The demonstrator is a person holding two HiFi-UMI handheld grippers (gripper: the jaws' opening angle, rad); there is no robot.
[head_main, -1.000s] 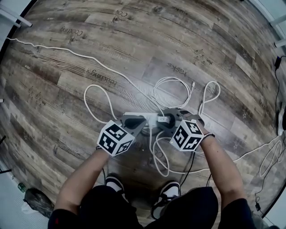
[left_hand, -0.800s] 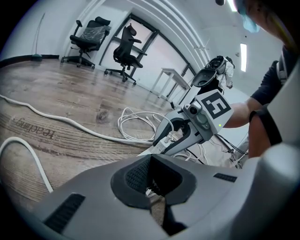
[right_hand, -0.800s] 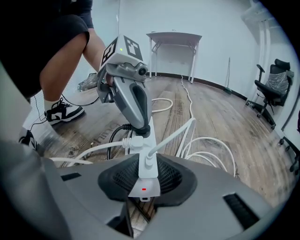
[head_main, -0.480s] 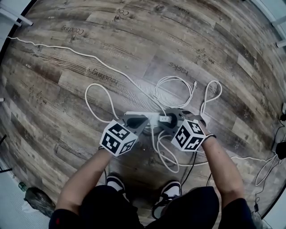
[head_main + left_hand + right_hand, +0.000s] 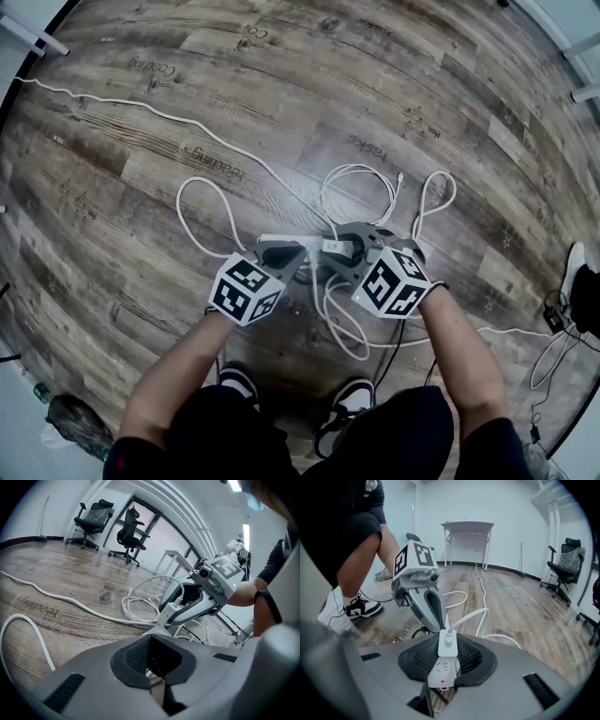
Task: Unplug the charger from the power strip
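Observation:
A white power strip (image 5: 298, 246) lies across the wood floor (image 5: 281, 94) between the two grippers. My left gripper (image 5: 281, 255) is shut on its left end; in the left gripper view a sliver of white shows between the nearly closed pads (image 5: 151, 665), and the strip (image 5: 164, 618) runs on toward the right gripper (image 5: 187, 599). My right gripper (image 5: 339, 253) is shut on the white charger (image 5: 447, 645), which stands plugged into the strip (image 5: 443, 672) beside its red light. The charger's white cable rises from its top.
White cable coils (image 5: 361, 192) and a loop (image 5: 202, 202) lie just beyond the strip. A long white cord (image 5: 112, 103) runs to the far left. Black cables (image 5: 398, 347) trail near the person's shoes (image 5: 239, 384). Office chairs (image 5: 96, 515) and a table (image 5: 467, 527) stand by the walls.
My right gripper has risen a little with the charger in its jaws. The left gripper has stayed on the strip's left end.

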